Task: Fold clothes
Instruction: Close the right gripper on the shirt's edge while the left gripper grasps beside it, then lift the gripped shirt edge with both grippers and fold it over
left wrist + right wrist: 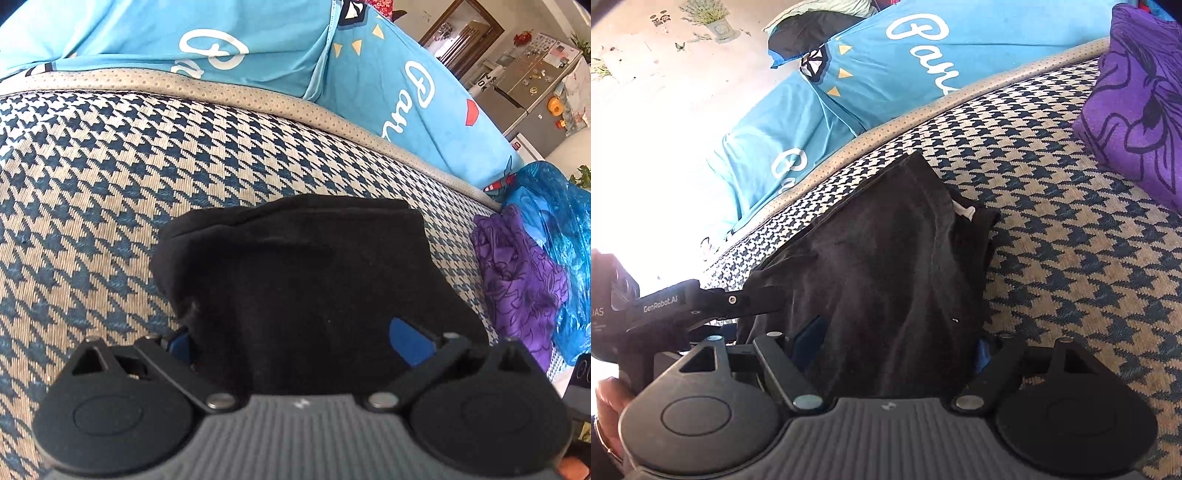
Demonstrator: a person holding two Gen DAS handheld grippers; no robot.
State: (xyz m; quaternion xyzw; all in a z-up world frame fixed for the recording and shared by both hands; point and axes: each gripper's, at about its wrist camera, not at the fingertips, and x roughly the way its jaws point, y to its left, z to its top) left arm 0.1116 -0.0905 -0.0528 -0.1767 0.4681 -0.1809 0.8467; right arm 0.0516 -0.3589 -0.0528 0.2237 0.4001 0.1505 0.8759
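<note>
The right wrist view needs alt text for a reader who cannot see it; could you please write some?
A folded black garment lies on a houndstooth cushion, between the spread fingers of the right gripper. The left gripper reaches its edge from the left; a purple floral cloth and blue printed fabric lie behind.

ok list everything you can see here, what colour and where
black garment: one, black, folded, on the houndstooth cover, its near part between both grippers' fingers
houndstooth cover: one, navy and beige, the surface under the garment
blue cushions: at least two, bright blue with white script, behind the cover's beige edge
purple cloth: one, purple with dark floral lines, right end of the cover
blue plastic bag: one, translucent blue, beside the purple cloth
fridge: one, grey with magnets, background of the left wrist view
left gripper: one, black with blue pads, jaws wide, garment between them
right gripper: one, same build, jaws wide
hand: partly seen behind the left gripper
</note>
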